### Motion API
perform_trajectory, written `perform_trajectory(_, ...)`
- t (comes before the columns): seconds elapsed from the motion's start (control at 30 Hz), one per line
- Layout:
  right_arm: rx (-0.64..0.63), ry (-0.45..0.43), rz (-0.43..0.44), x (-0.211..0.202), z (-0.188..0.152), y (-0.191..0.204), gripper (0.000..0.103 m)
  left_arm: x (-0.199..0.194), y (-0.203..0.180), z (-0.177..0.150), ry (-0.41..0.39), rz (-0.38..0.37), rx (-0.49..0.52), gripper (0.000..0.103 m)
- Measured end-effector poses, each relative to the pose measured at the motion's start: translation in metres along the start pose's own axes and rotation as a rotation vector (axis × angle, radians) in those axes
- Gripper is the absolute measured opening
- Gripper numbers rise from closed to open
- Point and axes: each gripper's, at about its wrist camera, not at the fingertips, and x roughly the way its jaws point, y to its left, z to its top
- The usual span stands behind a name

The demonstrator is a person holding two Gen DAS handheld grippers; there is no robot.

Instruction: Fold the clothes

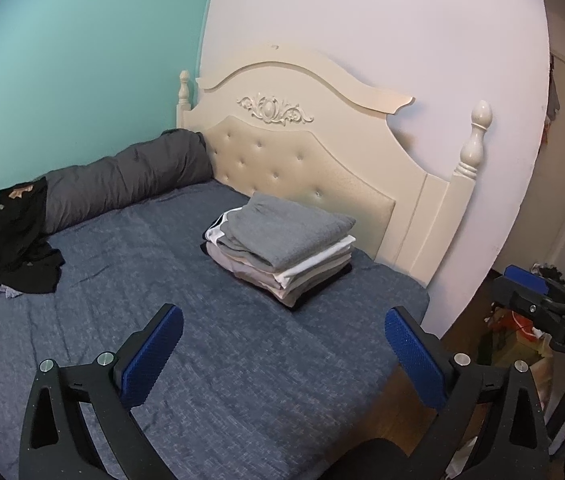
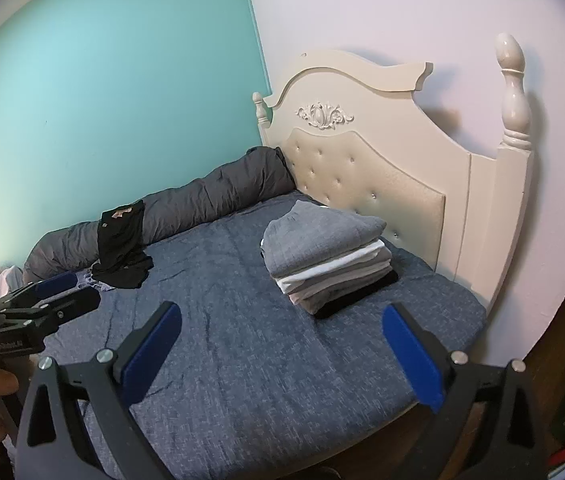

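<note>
Reaching for the next piece, you hold both the left claw (image 1: pixel 284 350) and right claw (image 2: pixel 282 346) wide and empty. Leave the stack (image 1: pixel 282 246) by the headboard (image 1: pixel 306 160); take the black garment (image 1: pixel 22 240), well apart from that stack, by two corners.

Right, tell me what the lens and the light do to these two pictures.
Left wrist view: fisheye bends the headboard and wall edge, corners go black, the folded stack stays sharp. Right wrist view: same bowing, the bedpost leans, soft glare on the teal wall, the black garment loses detail.
</note>
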Motion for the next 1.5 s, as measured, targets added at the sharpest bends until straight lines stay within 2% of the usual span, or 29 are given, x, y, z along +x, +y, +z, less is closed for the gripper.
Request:
perform_trajectory(0.5,0.015,0.006,-0.014,0.0,-0.006,-0.006,0.101,-0.011,0.002,-0.007,-0.014,0.01,-0.025,0.103)
perform_trajectory(0.67,0.02,0.006,-0.018,0.003,-0.005,-0.009,0.101,-0.009,0.003,-0.01,-0.003,-0.018,-0.034,0.103)
perform_trajectory(0.93,0.019,0.019,-0.016,0.005,-0.008,-0.009,0.101,-0.009,0.0,-0.014,0.003,0.01,-0.009,0.103)
perform_trajectory(1.5,0.004,0.012,-0.013,0.001,-0.009,-0.001,0.101,-0.012,0.004,-0.017,-0.007,0.012,-0.012,0.103)
